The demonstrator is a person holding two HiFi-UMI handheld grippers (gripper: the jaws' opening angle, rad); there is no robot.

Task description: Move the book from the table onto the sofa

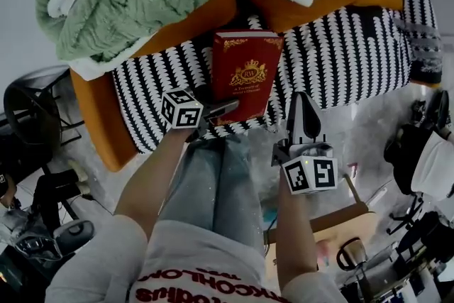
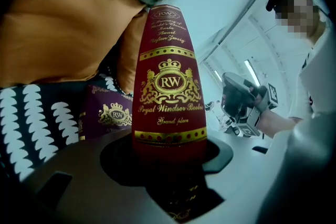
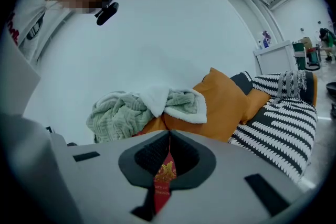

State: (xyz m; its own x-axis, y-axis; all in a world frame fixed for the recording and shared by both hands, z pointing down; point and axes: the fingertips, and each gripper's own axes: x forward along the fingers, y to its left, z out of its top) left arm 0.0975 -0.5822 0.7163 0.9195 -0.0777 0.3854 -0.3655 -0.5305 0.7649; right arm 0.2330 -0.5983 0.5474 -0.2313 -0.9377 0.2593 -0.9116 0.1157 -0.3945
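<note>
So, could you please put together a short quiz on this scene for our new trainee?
1. True or false: the red book is resting on a bare table.
2. What is the left tool shut on? A) a green blanket B) the book's spine C) an orange cushion
3. Fill in: the ___ tool pinches only a thin red, gold-printed edge between closed jaws.

Key
1. False: the black-and-white patterned sofa seat is under it.
2. B
3. right, the right tool
</note>
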